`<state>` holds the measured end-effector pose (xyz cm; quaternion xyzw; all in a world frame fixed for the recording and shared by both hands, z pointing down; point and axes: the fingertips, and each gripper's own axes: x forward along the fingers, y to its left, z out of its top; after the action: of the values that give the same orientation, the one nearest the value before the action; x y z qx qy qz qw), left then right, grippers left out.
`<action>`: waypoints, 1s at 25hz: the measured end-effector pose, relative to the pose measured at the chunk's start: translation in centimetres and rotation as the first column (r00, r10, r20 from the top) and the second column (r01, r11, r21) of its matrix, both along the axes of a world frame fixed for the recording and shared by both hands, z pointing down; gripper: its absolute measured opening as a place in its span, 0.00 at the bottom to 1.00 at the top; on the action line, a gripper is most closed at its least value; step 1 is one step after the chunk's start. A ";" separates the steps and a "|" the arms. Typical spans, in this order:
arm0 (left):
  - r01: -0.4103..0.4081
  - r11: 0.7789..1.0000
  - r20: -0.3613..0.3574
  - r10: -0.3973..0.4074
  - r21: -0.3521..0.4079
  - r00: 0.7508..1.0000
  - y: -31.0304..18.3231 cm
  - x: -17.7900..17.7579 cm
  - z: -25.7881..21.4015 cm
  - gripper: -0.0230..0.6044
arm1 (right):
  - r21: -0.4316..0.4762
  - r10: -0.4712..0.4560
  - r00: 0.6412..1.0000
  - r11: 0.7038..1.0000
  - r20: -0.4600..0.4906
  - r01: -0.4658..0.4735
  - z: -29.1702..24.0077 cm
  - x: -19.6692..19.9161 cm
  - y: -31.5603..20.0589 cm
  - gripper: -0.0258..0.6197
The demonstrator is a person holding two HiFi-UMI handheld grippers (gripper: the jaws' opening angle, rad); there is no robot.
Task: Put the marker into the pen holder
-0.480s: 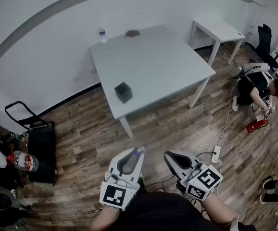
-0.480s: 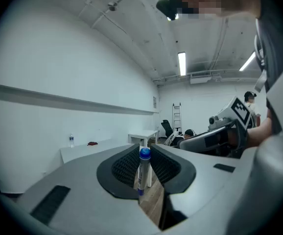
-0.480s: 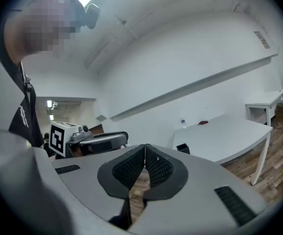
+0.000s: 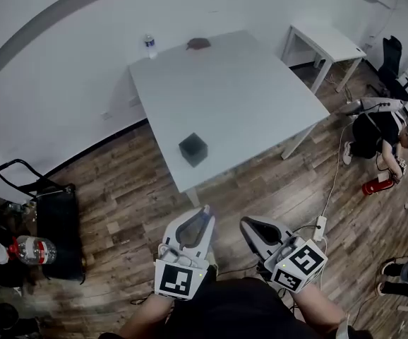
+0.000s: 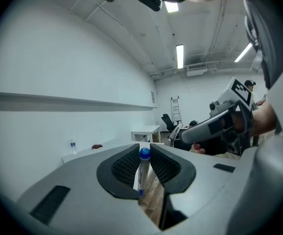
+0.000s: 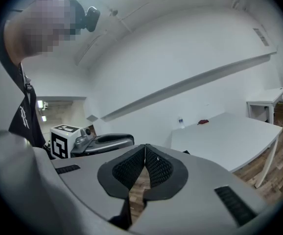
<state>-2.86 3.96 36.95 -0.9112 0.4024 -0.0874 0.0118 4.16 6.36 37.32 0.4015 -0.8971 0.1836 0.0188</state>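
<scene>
My left gripper (image 4: 205, 211) is shut on a white marker (image 5: 142, 173) with a blue cap, held upright between its black pads; in the left gripper view the gripper (image 5: 144, 156) points toward the white table. The marker's blue tip (image 4: 208, 217) shows at the jaw ends in the head view. A dark square pen holder (image 4: 193, 149) stands near the front edge of the white table (image 4: 239, 97), well ahead of both grippers. My right gripper (image 4: 245, 224) hovers beside the left one over the wooden floor, shut with nothing in it (image 6: 144, 155).
A water bottle (image 4: 150, 46) and a small brown object (image 4: 198, 44) sit at the table's far edge. A smaller white table (image 4: 327, 44) stands at right. A person (image 4: 380, 136) crouches on the floor at right. A black cart (image 4: 52, 214) and bottle (image 4: 27, 249) are at left.
The view has moved forward; the table and pen holder now sit lower and closer. Both grippers keep their hold and spacing, the left one shifted slightly right.
</scene>
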 end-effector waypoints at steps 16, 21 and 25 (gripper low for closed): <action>0.006 0.994 0.203 -0.027 0.106 0.979 -13.8 0.9 5.0 0.15 | -0.055 0.021 1.000 0.998 -0.005 -0.021 1.4 -0.7 -9.2 0.07; 0.012 0.994 0.292 -0.044 0.109 0.956 -17.8 2.2 9.1 0.15 | -0.092 -0.024 1.000 0.995 0.001 0.024 2.4 -0.4 -13.5 0.07; 0.022 0.995 0.370 -0.057 0.099 0.927 -20.7 2.4 13.0 0.15 | -0.131 -0.061 0.998 0.990 -0.004 0.060 3.5 0.1 -16.6 0.07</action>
<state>-0.44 -16.69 49.91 -0.8681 0.4149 -0.2402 0.1286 4.23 -10.23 40.78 0.3727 -0.8948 0.2397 0.0540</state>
